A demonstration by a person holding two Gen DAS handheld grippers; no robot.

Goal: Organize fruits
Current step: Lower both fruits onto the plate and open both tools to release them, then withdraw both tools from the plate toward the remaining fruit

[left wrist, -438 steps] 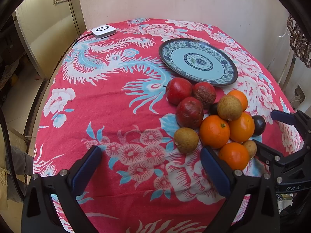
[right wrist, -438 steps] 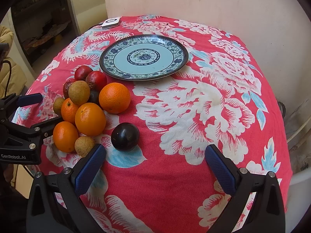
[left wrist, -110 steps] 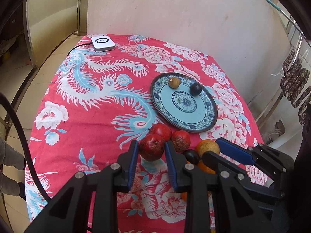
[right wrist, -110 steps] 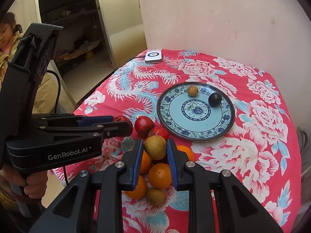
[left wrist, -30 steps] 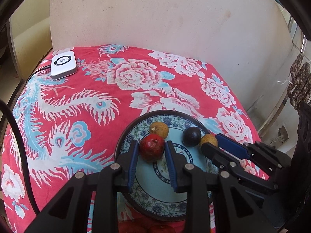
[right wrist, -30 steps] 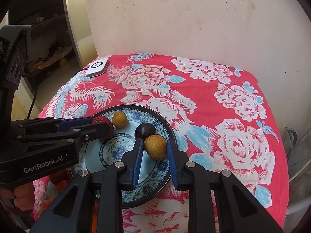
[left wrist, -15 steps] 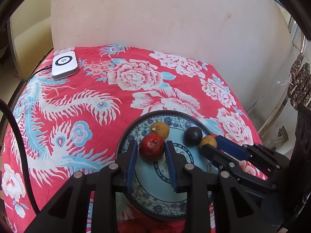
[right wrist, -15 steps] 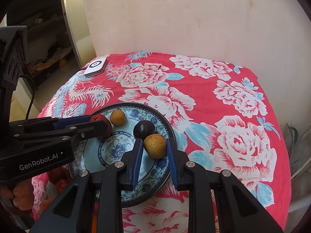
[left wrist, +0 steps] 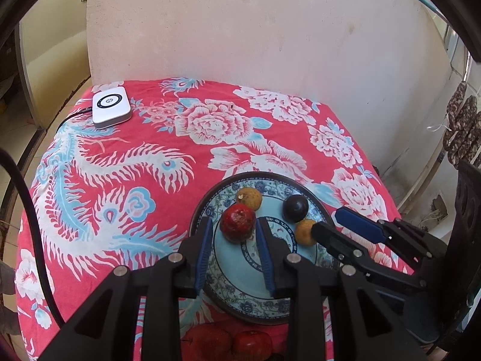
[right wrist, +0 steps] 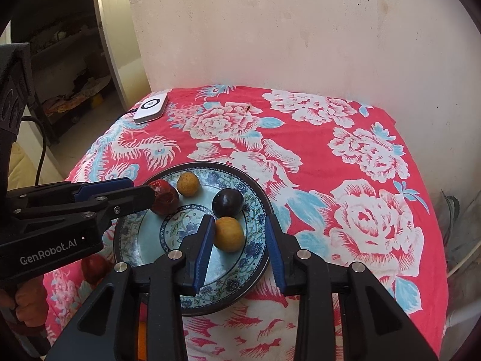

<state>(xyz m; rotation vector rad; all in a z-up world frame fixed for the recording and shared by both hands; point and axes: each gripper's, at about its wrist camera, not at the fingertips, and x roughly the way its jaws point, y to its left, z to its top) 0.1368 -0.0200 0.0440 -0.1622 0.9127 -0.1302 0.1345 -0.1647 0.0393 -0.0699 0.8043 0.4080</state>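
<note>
A blue patterned plate (left wrist: pixel 228 273) (right wrist: pixel 240 258) lies on the red floral cloth. On it rest a dark red pomegranate (left wrist: pixel 237 223) (right wrist: pixel 163 200), a brown fruit (left wrist: pixel 249 198) (right wrist: pixel 187 183), a dark plum (left wrist: pixel 295 208) (right wrist: pixel 227 202) and a second brown fruit (left wrist: pixel 304 232) (right wrist: pixel 229 234). My left gripper (left wrist: pixel 234 234) is open with the pomegranate lying between its fingers. My right gripper (right wrist: pixel 239 233) is open around the second brown fruit, which rests on the plate.
A white device (left wrist: pixel 111 110) (right wrist: pixel 151 109) sits at the table's far left corner by the wall. Red fruits (left wrist: pixel 228 343) (right wrist: pixel 95 267) lie on the cloth near the plate's front edge. The table ends at the right.
Both grippers have opened since half a second ago. The pomegranate and the brown fruit they held now rest on the plate.
</note>
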